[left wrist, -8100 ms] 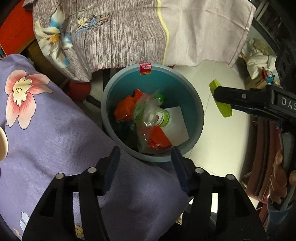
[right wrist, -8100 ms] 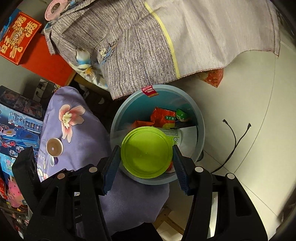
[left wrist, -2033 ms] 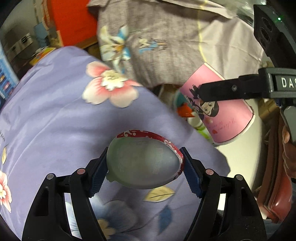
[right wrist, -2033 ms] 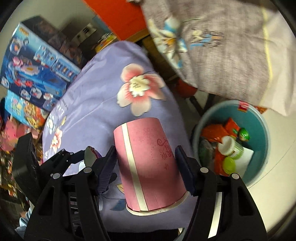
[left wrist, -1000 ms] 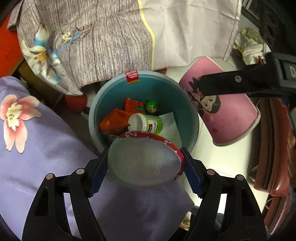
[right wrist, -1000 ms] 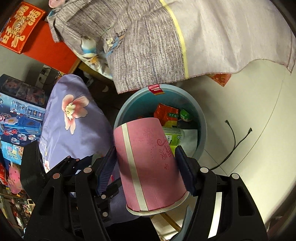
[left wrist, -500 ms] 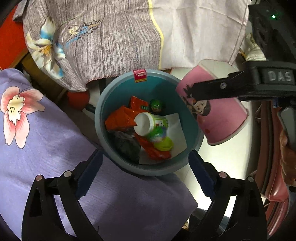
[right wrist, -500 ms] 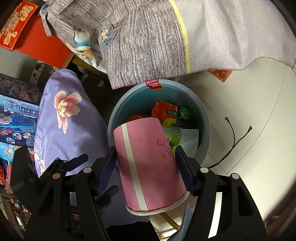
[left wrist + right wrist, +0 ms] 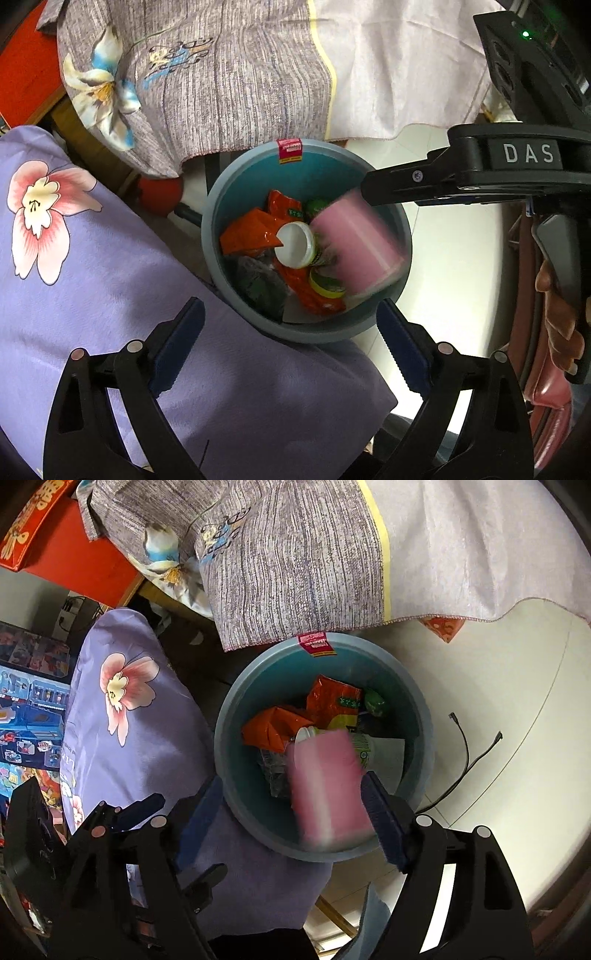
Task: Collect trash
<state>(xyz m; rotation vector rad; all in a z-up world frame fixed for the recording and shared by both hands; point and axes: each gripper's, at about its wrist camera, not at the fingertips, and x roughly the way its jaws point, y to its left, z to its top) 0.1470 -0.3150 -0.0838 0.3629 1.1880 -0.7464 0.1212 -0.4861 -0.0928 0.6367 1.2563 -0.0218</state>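
**Pink cup over the bin, both grippers spread wide**

The right gripper (image 9: 291, 819) has its fingers spread wide apart with nothing clamped; a motion-blurred pink paper cup (image 9: 327, 786) sits between them without clear contact, inside the rim of the teal bin (image 9: 424, 716). The left gripper (image 9: 290, 345) is likewise spread wide and empty, poised above the near rim of the bin (image 9: 210, 236).

Inside the bin lie orange snack wrappers (image 9: 251, 232), a white-capped bottle (image 9: 295, 245), a yellow-green lid (image 9: 327, 286) and a sheet of white paper (image 9: 388, 757). A purple floral cloth (image 9: 110, 295) lies just left of the bin. A grey striped cloth (image 9: 229, 81) hangs over the bin's far rim. A black cable (image 9: 465, 757) lies on the pale floor to the right of the bin.
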